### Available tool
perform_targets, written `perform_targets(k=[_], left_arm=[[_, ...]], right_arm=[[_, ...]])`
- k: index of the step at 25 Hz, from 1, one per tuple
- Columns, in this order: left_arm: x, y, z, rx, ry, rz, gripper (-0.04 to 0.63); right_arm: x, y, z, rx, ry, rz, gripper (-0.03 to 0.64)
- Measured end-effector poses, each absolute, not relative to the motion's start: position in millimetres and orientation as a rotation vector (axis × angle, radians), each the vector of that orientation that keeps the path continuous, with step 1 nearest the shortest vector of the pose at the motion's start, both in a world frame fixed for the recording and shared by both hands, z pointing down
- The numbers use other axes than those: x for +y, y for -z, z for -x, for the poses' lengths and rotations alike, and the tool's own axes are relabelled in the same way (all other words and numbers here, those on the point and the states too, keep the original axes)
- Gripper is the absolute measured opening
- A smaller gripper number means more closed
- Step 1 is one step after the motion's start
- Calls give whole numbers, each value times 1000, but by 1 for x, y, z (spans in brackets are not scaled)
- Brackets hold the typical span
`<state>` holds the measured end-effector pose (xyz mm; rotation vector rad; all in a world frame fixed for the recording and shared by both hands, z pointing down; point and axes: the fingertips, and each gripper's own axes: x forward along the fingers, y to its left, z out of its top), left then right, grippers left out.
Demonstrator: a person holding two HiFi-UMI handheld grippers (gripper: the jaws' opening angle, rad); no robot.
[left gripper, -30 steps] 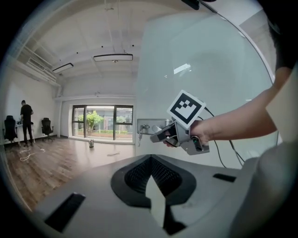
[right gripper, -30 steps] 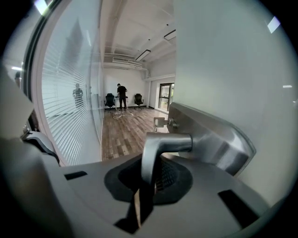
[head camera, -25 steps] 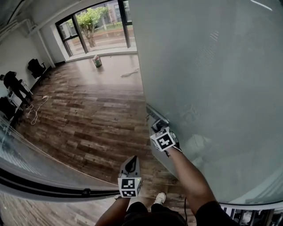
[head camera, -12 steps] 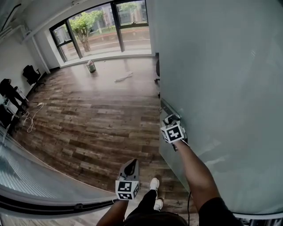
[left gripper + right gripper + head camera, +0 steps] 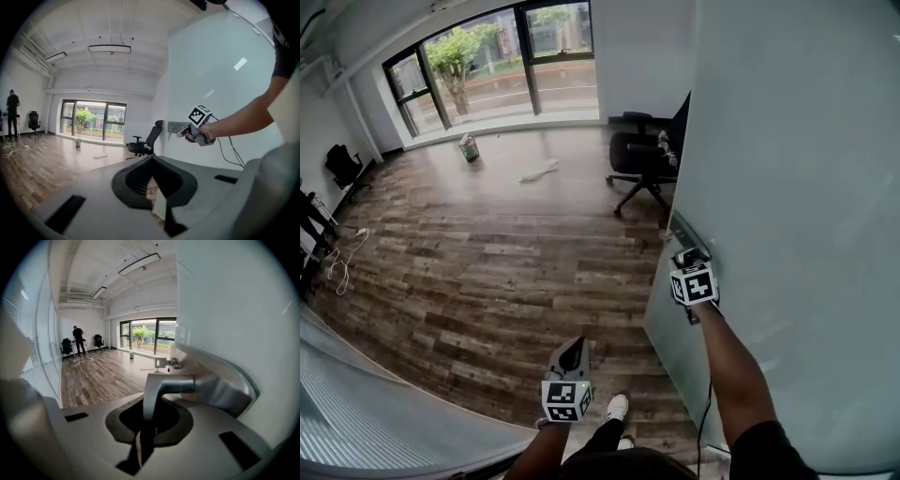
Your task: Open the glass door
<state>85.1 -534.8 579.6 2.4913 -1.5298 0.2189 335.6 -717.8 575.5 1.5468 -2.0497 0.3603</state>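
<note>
The glass door [image 5: 787, 169] fills the right side of the head view, its free edge running down the middle right. It is a big, heavy-looking pane, so a hard pull could carry it further than you mean.

The office chair [image 5: 639, 159] sits just past that edge in the upper middle. If the swing goes that way, the door may strike it.

Your right gripper [image 5: 687, 255] is clamped narrow on the lever handle [image 5: 161, 386], gripping only its thin tip. A twist of your wrist could let the metal slip out.

Your left gripper [image 5: 573, 349], at lower centre, has its tongs together and empty, so it cannot steady the pane.

The cable [image 5: 705, 412] hanging by your right forearm could snag on the door.
</note>
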Motion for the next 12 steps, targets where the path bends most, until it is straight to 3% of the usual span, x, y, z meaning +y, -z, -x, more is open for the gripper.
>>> perform_targets(k=[12], left_arm=[[-601,-587,-131,-1418,-251,-2541,3]], right_arm=[[-760,-573,-448,-1942,-396,-1711,26]])
